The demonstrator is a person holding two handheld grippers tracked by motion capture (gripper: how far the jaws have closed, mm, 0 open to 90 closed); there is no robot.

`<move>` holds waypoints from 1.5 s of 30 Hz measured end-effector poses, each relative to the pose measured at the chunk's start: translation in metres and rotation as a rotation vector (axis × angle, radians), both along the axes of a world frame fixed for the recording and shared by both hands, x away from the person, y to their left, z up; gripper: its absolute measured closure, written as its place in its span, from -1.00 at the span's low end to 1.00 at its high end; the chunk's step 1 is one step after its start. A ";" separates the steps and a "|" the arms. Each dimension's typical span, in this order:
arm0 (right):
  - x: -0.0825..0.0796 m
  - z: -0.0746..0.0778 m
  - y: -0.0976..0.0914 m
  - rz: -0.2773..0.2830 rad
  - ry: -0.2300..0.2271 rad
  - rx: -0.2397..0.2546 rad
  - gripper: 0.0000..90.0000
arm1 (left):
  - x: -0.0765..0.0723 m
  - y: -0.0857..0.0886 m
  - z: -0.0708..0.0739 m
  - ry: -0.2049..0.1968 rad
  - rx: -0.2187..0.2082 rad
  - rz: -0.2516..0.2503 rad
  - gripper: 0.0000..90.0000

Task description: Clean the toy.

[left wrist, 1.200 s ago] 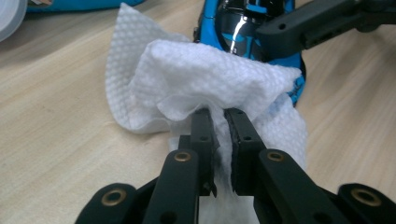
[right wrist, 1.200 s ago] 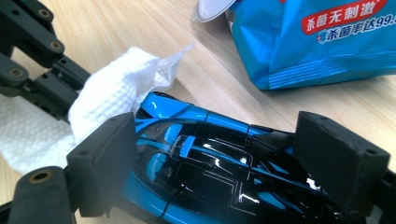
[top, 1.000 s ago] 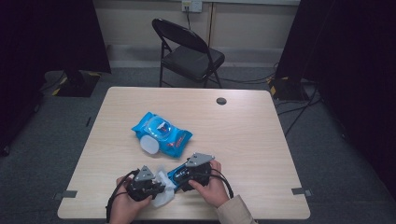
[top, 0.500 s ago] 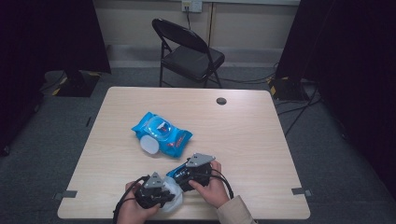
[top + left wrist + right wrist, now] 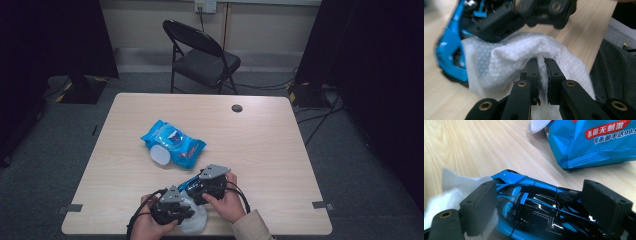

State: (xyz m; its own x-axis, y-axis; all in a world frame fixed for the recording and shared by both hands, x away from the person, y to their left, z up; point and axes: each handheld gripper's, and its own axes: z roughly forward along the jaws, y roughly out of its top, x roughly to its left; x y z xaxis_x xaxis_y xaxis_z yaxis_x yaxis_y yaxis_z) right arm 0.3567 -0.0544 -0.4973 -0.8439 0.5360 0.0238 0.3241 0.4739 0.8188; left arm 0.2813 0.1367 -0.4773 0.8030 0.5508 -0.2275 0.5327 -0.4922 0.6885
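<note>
1. The blue and black toy car point(image 5: 536, 212) lies near the front edge of the tabletop point(image 5: 260, 135), just ahead of you, between your right hand-held gripper's point(image 5: 544, 205) two pads; its glossy body shows up close in the right gripper view, and its blue nose shows in the high view point(image 5: 189, 183).
2. Your right hand-held gripper point(image 5: 207, 184) has its jaws spread apart, one on each side of the car body. Whether the pads point(image 5: 480, 205) press the car cannot be told.
3. A white wet wipe point(image 5: 506, 57) is bunched against the car, on the side toward your left hand. In the high view it shows as a pale mass point(image 5: 195, 220) at the tabletop's front edge.
4. Your left hand-held gripper point(image 5: 541, 70) is clamped on a fold of the wipe: the two black jaws stand nearly together with the textured cloth pinched between them. In the high view the gripper point(image 5: 172, 206) sits just beside the right one.
5. A blue pack of wet wipes point(image 5: 172, 142) lies farther out, near the middle of the tabletop, with its white flap lid point(image 5: 160, 155) open toward you. Red label text shows on it in the right gripper view point(image 5: 594, 140).
6. A black folding chair point(image 5: 202, 57) stands on the floor beyond the far edge of the tabletop.
</note>
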 end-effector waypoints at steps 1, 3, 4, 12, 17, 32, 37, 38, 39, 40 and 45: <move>0.000 0.000 0.000 0.000 0.000 0.002 -0.70 | 0.000 0.003 0.003 -0.003 -0.006 0.004 0.85; 0.000 0.000 0.000 -0.001 0.000 0.005 -0.70 | 0.003 0.015 0.011 -0.018 -0.013 0.028 0.85; 0.000 0.000 0.000 -0.001 -0.001 0.005 -0.70 | 0.004 0.019 0.013 -0.022 -0.026 0.046 0.85; 0.000 0.000 0.000 0.001 -0.001 0.003 -0.70 | 0.029 0.060 0.018 -0.070 0.017 0.219 0.85; 0.000 0.000 0.000 0.002 0.000 0.003 -0.70 | 0.053 0.065 -0.001 -0.029 0.062 0.305 0.85; 0.001 -0.001 -0.001 0.007 -0.003 0.007 -0.70 | 0.086 0.015 -0.012 -0.017 0.106 0.249 0.85; 0.001 -0.001 -0.002 0.009 -0.005 0.011 -0.70 | 0.094 0.006 -0.012 -0.005 0.084 0.239 0.85; 0.001 -0.001 -0.002 0.010 -0.005 0.011 -0.70 | 0.095 0.004 -0.012 -0.008 0.084 0.236 0.85; 0.001 -0.001 -0.002 0.010 -0.005 0.010 -0.70 | 0.096 0.002 -0.012 -0.005 0.089 0.235 0.85; 0.001 -0.001 -0.002 0.012 -0.005 0.010 -0.70 | 0.097 0.001 -0.012 -0.009 0.090 0.234 0.85; 0.001 -0.001 -0.002 0.014 -0.005 0.010 -0.70 | 0.101 -0.002 -0.013 -0.013 0.093 0.229 0.84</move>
